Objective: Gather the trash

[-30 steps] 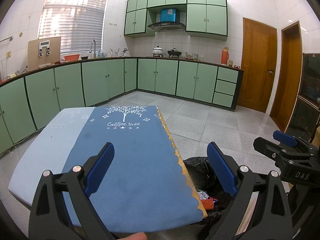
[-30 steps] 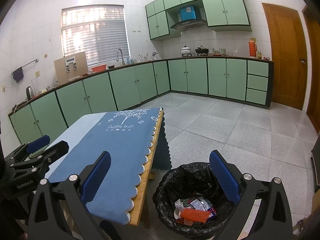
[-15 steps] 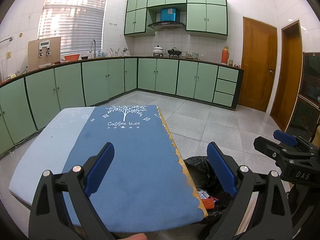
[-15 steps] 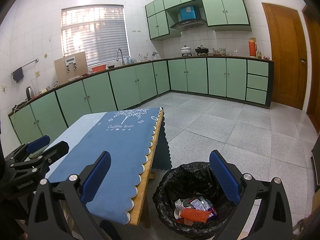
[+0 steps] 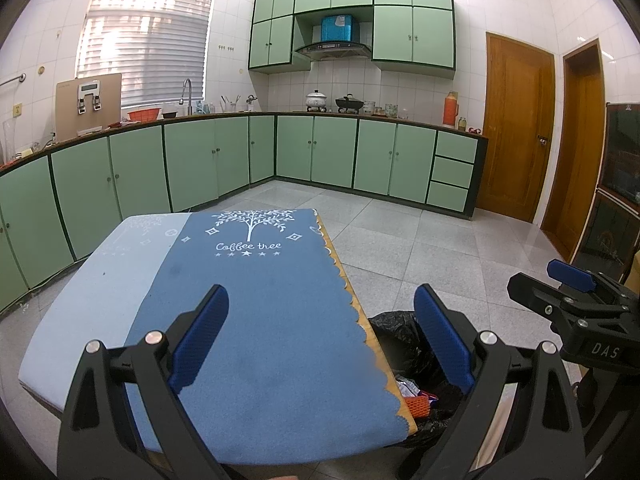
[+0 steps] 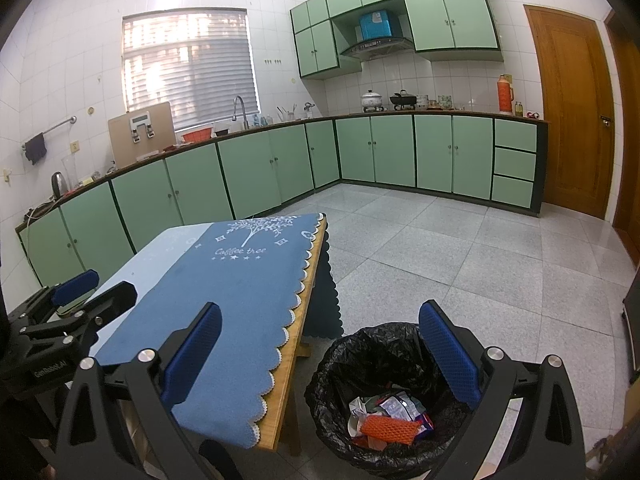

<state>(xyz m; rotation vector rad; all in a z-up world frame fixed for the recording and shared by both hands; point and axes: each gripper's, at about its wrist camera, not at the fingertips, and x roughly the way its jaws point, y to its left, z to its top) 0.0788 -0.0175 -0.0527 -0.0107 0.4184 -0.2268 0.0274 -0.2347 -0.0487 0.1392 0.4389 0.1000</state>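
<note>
**Both tongs spread wide, trash lying in the lined bin beside the worktop**

The left tongs (image 5: pixel 320 336) hang released above the near end of the wooden worktop (image 6: pixel 280 400), their blue-padded fingers (image 5: pixel 198 338) spread wide with nothing between them. Directly beneath them lies the dark blue felt runner with a scalloped edge (image 5: pixel 272 320), which covers most of the worktop; a pale blue cloth (image 5: pixel 104 292) covers the strip to their left.

The right tongs (image 6: pixel 320 354) are likewise released and empty, held over the gap between the worktop's edge and the round bin lined with a black plastic bag (image 6: pixel 372 344). The bin stands on the floor just below and ahead of the right tongs, close beside the worktop's leg. At its bottom rests the trash: an orange foam net sleeve (image 6: pixel 386 428) lying on top of crumpled silvery and white wrappers (image 6: pixel 394 404).

Farther ahead of both tongs, the runner's far end shows a white tree print with the words "Coffee tree" (image 5: pixel 248 246). Beyond it stretches the grey speckled tile floor (image 6: pixel 460 256), then an L-shaped run of pale green kitchen cabinets (image 5: pixel 332 156), with a brown wooden door (image 6: pixel 572 112) off to the right.
</note>
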